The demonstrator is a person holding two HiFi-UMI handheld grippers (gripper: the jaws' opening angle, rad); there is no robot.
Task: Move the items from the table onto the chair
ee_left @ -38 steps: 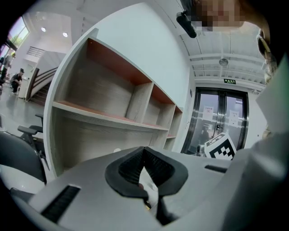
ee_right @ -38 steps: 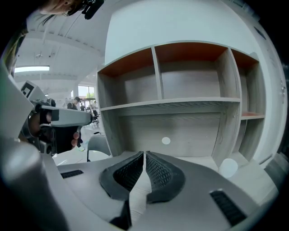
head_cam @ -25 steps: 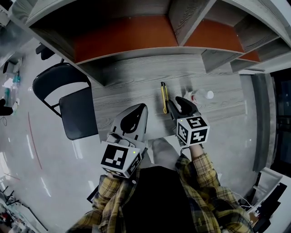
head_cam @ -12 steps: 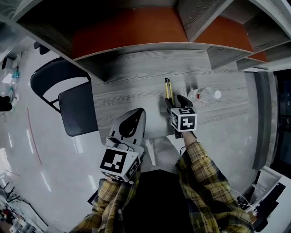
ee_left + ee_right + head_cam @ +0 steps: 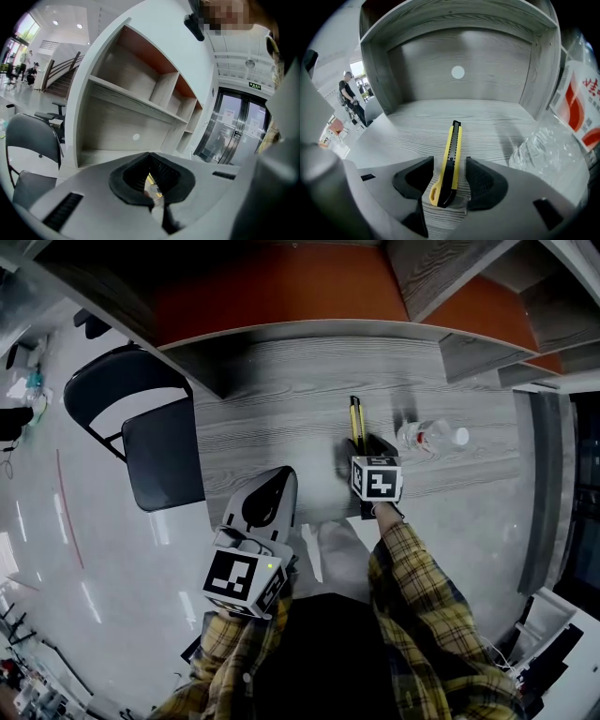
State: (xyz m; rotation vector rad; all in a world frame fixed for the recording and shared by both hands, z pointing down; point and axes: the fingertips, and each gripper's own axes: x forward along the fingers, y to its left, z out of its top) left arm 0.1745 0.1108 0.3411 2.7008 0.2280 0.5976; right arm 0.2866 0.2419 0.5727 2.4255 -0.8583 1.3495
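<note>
Table's (image 5: 281, 399) L edge just beside chair (image 5: 164, 465), w/ floor (image 5: 75, 559) beyond.

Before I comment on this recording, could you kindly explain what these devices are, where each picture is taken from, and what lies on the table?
No robot here: a person holds a two-jaw tool in each hand, and the marker cube on each is part of it. One picture comes from a camera on the person's head, looking down. The other two come from cameras riding on the tools, looking along their jaws. On the table lie a yellow knife and a bottle; a chair stands beside it. The right tool is open, the knife lying between its jaws, not gripped. The left tool is shut and empty.
</note>
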